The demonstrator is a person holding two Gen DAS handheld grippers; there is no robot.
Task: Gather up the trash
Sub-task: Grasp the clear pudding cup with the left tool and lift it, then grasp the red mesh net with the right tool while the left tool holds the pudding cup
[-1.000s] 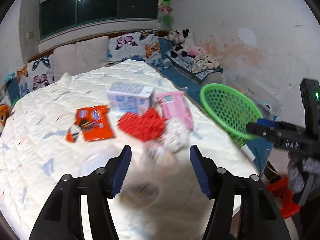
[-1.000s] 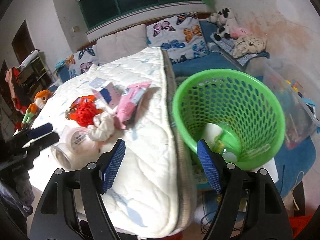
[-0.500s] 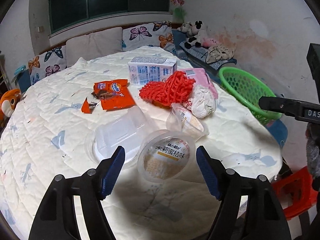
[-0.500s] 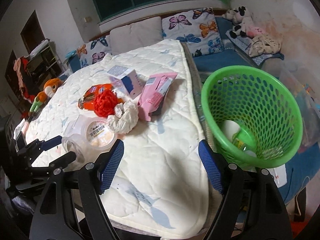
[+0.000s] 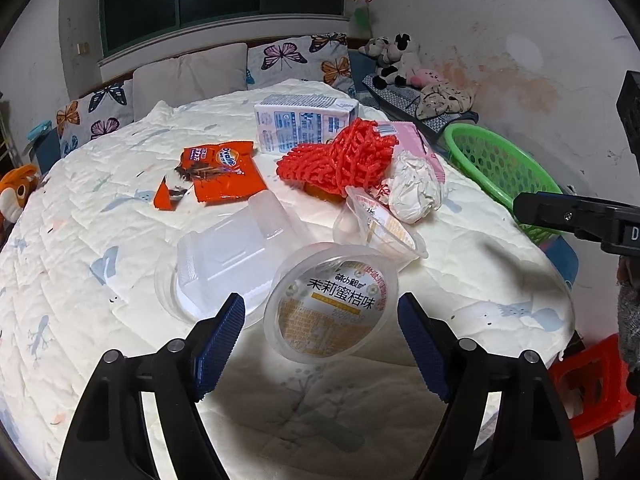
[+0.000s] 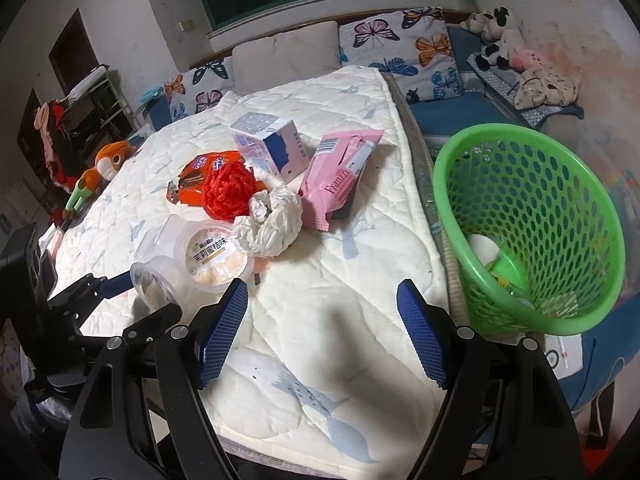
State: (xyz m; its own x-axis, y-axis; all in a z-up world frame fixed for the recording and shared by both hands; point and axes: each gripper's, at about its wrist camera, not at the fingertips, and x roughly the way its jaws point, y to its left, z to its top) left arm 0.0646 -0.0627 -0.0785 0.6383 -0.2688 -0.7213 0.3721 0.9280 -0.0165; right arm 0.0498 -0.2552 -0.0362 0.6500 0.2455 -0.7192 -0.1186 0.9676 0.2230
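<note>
1. Left claw (image 5: 320, 340) is held released, its jaws opening, with the lidded jelly cup (image 5: 332, 308) between the pads, untouched.
2. The cup lies on its side on the bed (image 5: 100, 240), lid facing the claw, well left of the green basket (image 5: 496, 172).
3. Right claw (image 6: 322, 328), released and empty, is farther from the cup.
4. Compared with a second ago, the cup is seen nearer and sharper.
</note>
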